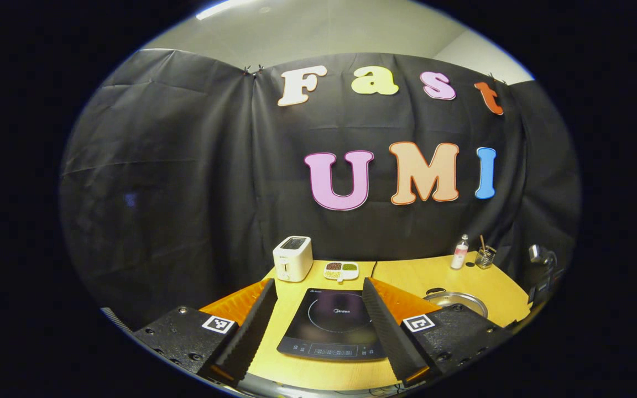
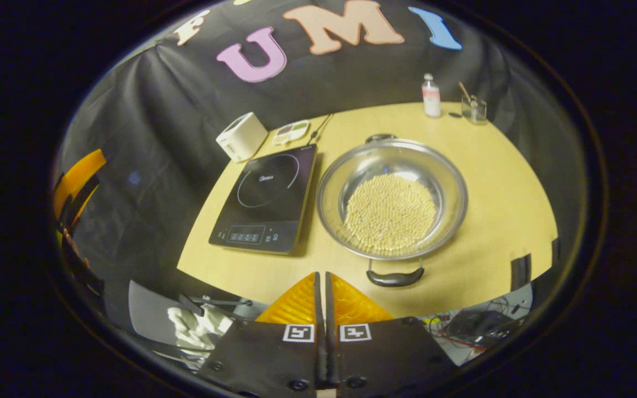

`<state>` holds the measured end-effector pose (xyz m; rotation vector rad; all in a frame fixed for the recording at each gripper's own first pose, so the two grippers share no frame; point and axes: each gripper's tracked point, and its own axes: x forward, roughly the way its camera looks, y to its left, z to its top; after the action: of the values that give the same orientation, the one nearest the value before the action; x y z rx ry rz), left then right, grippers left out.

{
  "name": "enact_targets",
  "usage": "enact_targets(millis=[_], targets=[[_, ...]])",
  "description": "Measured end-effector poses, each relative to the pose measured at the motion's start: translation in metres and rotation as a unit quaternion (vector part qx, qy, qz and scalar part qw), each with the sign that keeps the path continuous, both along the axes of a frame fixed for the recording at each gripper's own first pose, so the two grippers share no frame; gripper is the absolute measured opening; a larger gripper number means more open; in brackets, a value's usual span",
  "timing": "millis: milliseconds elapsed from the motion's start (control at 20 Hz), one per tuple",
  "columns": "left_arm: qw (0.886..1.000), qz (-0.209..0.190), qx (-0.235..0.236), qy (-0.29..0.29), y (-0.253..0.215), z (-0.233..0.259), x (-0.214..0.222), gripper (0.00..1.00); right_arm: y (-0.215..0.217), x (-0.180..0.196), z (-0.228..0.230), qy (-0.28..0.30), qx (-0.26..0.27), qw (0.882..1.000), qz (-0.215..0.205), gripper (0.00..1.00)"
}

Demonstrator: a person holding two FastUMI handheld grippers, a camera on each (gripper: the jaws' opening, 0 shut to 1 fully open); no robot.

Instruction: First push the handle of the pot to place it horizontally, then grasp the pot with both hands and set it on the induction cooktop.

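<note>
On the table (image 2: 495, 182), the pot (image 2: 391, 198) sits just right of the cooktop (image 2: 267, 200), apart from it, with pale pellets heaped in its bowl. Its two handles currently line up toward and away from me: the near handle (image 2: 395, 276) points at my right tongs (image 2: 321, 293), the far handle (image 2: 380, 137) points at the wall. I judge the first step, turning the handles crosswise, as not yet done.

Right tongs: closed with nothing between them, raised above the table edge, just short of the near handle. I read the closed tips as a blunt pusher for nudging that handle sideways.

Left tongs (image 1: 318, 309): spread wide, empty, held low and level before the cooktop, framing its glass. The pot rim (image 1: 455, 301) shows beyond the right finger. I judge this arm is parked, ready for the two-handed lift.

Toaster (image 2: 241, 137), dish (image 2: 292, 131), bottle (image 2: 431, 97) and jar (image 2: 474, 108) stand at the back, well clear.
</note>
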<state>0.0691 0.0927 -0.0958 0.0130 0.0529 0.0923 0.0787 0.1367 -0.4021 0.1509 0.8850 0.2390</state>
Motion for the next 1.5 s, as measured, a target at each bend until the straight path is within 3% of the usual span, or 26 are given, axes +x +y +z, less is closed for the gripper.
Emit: enact_targets(millis=[250,450,550,750,1100,1500], targets=[[1.000,0.018,0.004,0.015,-0.003,0.003,0.042,0.95,-0.015,0.011,-0.041,0.095,0.028,0.995,-0.016,0.00],[1.000,0.005,0.009,0.024,-0.026,0.008,0.077,0.95,-0.022,0.020,-0.056,0.132,0.037,0.990,-0.017,0.03],[1.000,-0.012,0.014,0.025,-0.042,0.012,0.089,0.95,-0.029,0.024,-0.063,0.143,0.030,0.989,-0.015,0.00],[0.999,-0.037,0.009,0.025,-0.067,0.013,0.110,0.95,-0.035,0.031,-0.072,0.153,0.029,0.988,-0.014,0.03],[0.998,-0.054,0.001,0.032,-0.090,0.009,0.131,0.95,-0.058,0.029,-0.080,0.174,0.004,0.985,-0.016,0.03],[0.996,-0.082,0.000,0.032,-0.109,0.010,0.150,0.95,-0.124,0.044,-0.081,0.176,-0.049,0.980,-0.074,0.00]])
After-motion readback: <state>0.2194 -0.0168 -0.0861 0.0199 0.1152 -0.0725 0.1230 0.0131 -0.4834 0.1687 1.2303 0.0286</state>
